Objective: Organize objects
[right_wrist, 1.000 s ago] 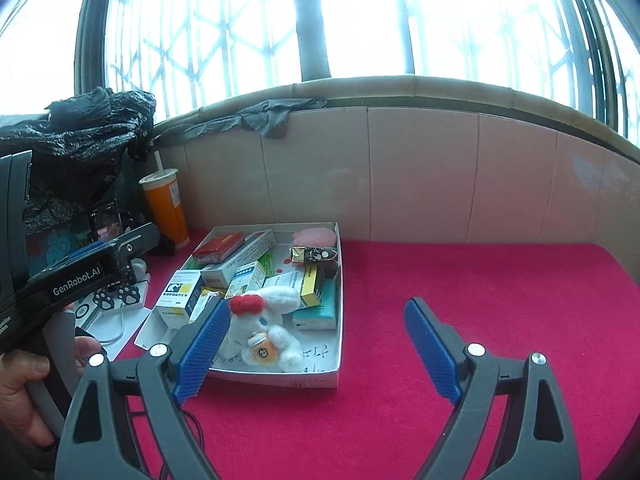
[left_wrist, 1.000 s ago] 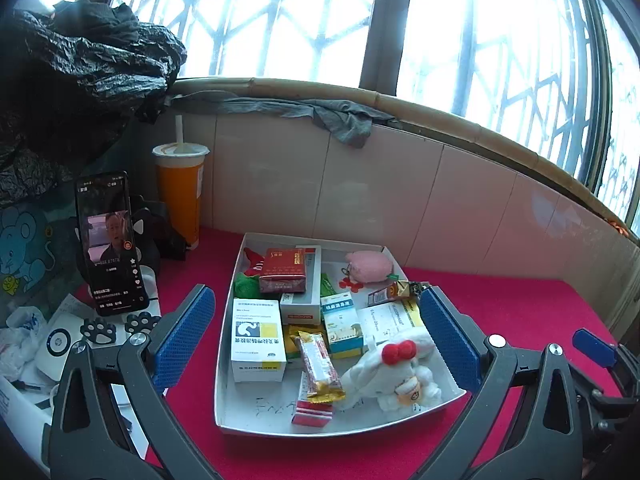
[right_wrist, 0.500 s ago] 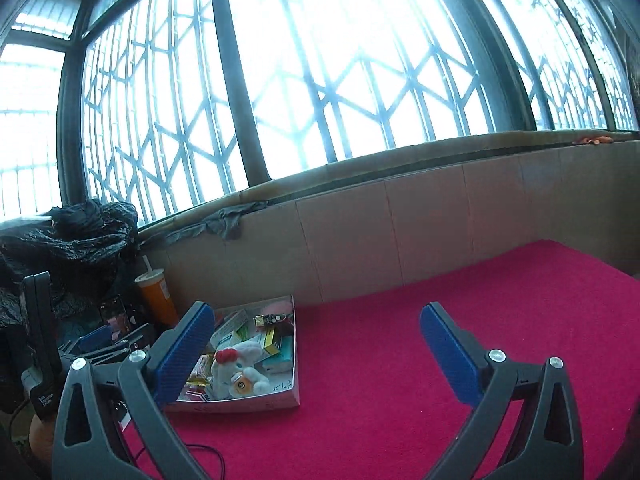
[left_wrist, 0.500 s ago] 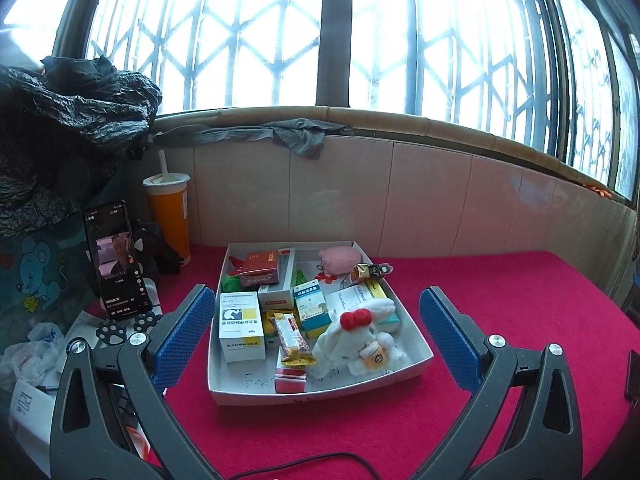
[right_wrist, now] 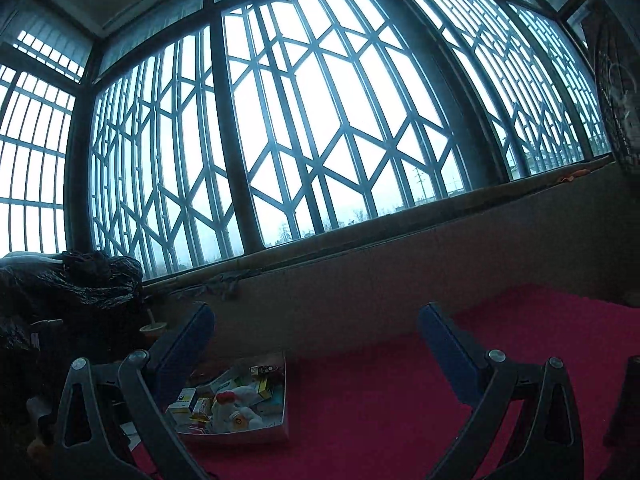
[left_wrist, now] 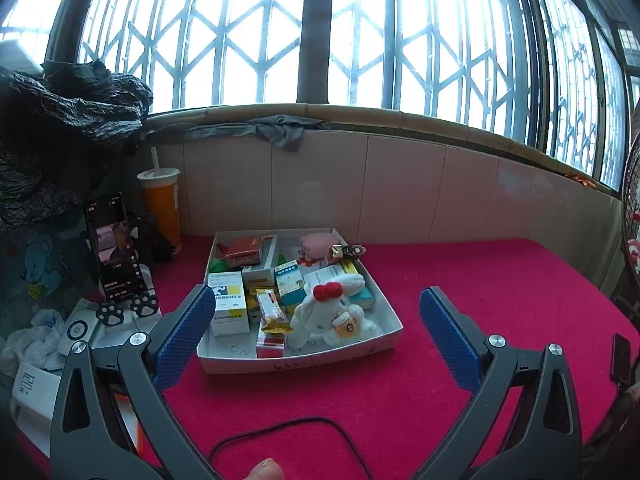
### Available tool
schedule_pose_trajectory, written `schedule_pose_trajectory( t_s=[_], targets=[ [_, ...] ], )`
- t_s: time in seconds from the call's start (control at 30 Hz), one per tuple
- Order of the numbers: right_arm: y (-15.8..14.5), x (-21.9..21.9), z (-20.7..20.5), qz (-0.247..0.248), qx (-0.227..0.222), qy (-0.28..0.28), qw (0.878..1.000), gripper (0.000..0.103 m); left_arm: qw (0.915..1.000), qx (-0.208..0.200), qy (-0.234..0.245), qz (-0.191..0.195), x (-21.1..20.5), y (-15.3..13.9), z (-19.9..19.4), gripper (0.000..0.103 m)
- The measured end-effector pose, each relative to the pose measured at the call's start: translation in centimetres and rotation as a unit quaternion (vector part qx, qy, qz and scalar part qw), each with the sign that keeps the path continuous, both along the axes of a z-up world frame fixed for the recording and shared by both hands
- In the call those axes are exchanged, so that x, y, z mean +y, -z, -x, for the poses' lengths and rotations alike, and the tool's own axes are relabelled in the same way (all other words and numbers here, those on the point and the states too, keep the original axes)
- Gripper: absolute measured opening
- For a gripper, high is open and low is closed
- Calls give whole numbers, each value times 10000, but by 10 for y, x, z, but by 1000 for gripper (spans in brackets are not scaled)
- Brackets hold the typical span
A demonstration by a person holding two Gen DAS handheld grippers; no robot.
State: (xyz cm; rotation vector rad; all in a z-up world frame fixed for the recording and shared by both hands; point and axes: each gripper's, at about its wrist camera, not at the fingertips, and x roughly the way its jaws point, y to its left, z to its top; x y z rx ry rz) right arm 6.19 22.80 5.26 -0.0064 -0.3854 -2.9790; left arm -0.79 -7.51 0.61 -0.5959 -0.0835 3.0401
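— Right, what is seen from the left gripper?

— Its blue fingers are spread wide, nothing held. Between them, well ahead, a white tray is set on the red cloth, crowded with boxes: a white-and-yellow box at its left, a white plush with a red bow toward its near right, a pink plush at the back.

— And around it?

— A phone is propped on a paw-shaped stand left of the tray, an orange drink cup behind it by the tiled wall. A black cable is looped across the cloth in the foreground, between the gripper and the tray.

— The right gripper?

— Also spread wide and empty, tilted up toward the barred window. The tray is seen low at the left, partly hidden behind the left finger; open red cloth lies between the fingers.
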Motion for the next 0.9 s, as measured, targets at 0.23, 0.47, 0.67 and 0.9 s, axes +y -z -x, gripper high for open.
schedule_pose_trajectory(
  t_s=[0.23, 0.47, 0.67, 0.9],
  targets=[
    [24, -6, -10, -137, -364, 10, 9992, 103, 9969, -326, -669, 273, -2, 10, -8, 103],
    [23, -12, -22, -310, -317, 78, 9990, 103, 9961, -660, -559, -179, -10, 11, -12, 103],
    [26, -21, -21, -498, -367, -9, 9981, 103, 9953, -768, -562, -198, -10, 14, -9, 103],
    [30, -23, -20, -541, -470, -15, 9974, 103, 9926, -971, -688, -233, -13, 21, -2, 103]
  ],
)
